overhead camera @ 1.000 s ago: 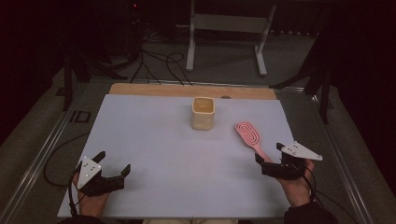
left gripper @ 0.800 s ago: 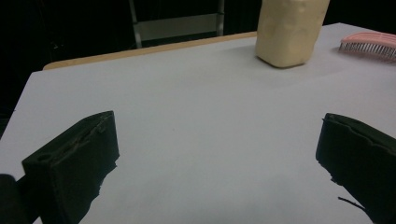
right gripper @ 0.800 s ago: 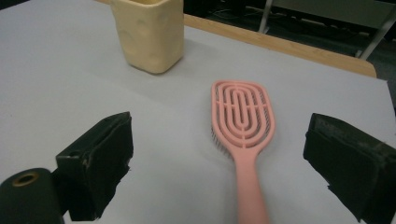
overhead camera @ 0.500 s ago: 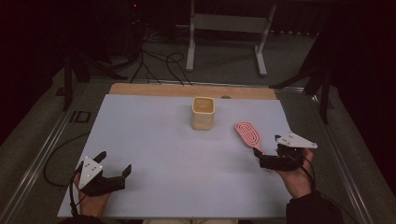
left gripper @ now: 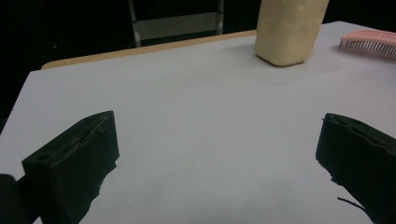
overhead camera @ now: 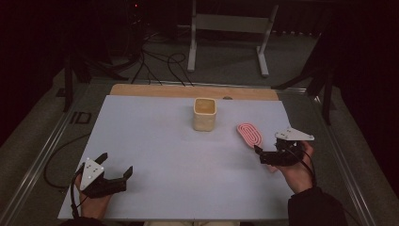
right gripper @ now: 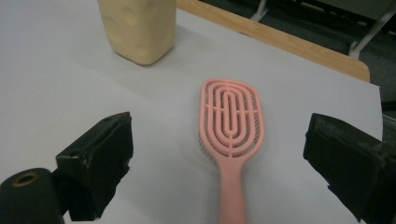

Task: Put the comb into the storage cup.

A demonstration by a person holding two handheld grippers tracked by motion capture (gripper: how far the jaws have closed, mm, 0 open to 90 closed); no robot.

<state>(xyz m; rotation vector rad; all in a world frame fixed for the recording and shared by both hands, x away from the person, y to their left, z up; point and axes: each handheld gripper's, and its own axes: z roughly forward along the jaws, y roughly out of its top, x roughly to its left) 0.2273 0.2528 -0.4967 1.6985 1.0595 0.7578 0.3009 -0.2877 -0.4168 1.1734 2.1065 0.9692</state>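
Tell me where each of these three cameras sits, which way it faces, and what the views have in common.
High view: above the person's table edge, looking forward and down; shows both hands, the left tongs and right tongs.
Left gripper view: rides the left tongs, low over the table, facing the cream cup; jaws wide apart.
Right gripper view: rides the right tongs, looking down at the pink hairbrush; jaws straddle its handle.
Shared: all three show the cup and hairbrush.

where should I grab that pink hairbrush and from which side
Grip the pink plastic vented hairbrush by its narrow handle, coming from the handle end. It lies flat, bristles down; the right hand-held gripper is open with the handle between its jaws.
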